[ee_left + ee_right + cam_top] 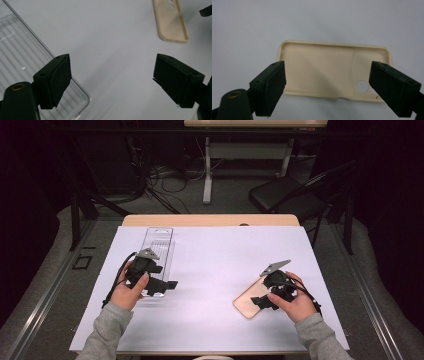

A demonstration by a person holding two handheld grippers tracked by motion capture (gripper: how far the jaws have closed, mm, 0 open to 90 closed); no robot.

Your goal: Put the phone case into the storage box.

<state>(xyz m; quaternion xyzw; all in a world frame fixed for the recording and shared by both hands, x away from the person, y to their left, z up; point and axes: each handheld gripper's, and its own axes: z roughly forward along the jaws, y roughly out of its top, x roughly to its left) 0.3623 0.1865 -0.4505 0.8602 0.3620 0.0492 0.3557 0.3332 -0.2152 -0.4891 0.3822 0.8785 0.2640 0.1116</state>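
A cream phone case (248, 302) lies hollow side up on the white sheet at the right; it also shows in the right gripper view (329, 72) and far off in the left gripper view (170, 21). My right gripper (264, 301) hovers over the case's near end, jaws wide apart, nothing between them (327, 90). A clear ribbed plastic tray (157, 251) lies at the left, its corner seen in the left gripper view (30, 70). My left gripper (162, 287) sits over the tray's near end, open and empty (112, 82).
The white sheet (210, 270) covers a wooden table (210, 220). Beyond the far edge stand a black folding chair (290, 195), a table leg (207, 170) and floor cables (165, 180). Bare sheet lies between the two grippers.
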